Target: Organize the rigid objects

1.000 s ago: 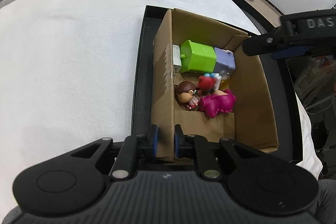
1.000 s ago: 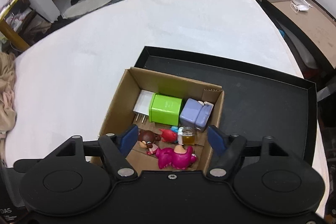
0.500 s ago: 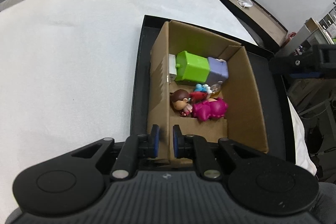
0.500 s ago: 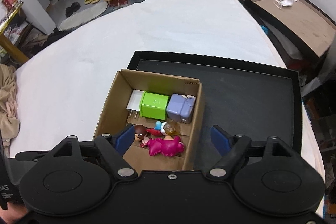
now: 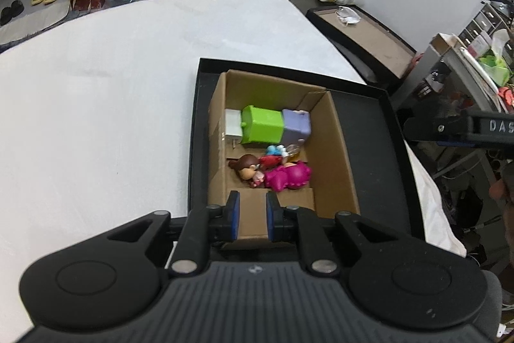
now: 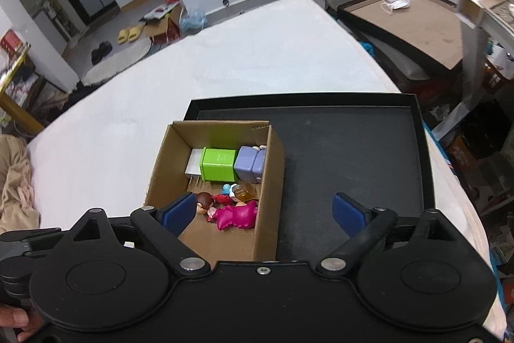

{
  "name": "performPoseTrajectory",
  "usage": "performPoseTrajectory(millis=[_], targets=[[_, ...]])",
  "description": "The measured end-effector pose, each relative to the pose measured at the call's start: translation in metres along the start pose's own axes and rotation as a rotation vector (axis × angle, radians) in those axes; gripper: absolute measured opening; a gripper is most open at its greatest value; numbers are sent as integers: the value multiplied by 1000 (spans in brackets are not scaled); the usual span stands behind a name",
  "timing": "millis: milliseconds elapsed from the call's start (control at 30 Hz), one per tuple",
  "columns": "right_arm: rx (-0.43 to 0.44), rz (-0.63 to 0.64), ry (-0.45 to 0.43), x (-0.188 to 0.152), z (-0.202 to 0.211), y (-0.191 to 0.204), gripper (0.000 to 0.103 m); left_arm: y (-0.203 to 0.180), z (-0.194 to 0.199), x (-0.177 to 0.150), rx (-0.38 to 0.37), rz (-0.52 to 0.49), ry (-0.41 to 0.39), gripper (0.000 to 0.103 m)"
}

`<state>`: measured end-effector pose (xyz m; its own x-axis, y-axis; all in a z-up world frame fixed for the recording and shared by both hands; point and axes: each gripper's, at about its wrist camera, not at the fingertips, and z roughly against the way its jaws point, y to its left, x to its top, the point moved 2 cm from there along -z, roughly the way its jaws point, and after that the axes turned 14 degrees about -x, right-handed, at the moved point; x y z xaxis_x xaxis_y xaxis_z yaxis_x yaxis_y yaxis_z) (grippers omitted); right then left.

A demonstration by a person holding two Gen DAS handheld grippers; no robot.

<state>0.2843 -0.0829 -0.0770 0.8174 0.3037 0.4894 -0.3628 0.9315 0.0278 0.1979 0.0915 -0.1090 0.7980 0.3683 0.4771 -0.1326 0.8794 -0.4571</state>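
Inside tray [image 6: 353,156], cardboard box [image 6: 270,182] lengthwise.

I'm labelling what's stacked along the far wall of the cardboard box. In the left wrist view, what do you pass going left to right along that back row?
White plug adapter → green cube → lavender block.

Brown cardboard box [image 6: 268,182], black tray [image 6: 353,150]; green block [image 6: 217,163], magenta toy [image 6: 236,214]
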Motion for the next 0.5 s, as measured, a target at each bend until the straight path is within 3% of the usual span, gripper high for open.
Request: performPoseTrajectory(millis=[200, 267, 433, 500], targets=[[4, -72, -49, -12, 22, -17, 99, -23, 22, 5, 1, -48, -25, 15], [16, -102, -53, -17, 30, -22, 99, -30, 28, 5, -4, -58, -31, 19], [49, -152, -63, -27, 53, -31, 102, -48, 48, -3, -10, -81, -62, 45], [39, -145, -74, -31, 61, -31, 103, -54, 55, -6, -13, -93, -76, 51]])
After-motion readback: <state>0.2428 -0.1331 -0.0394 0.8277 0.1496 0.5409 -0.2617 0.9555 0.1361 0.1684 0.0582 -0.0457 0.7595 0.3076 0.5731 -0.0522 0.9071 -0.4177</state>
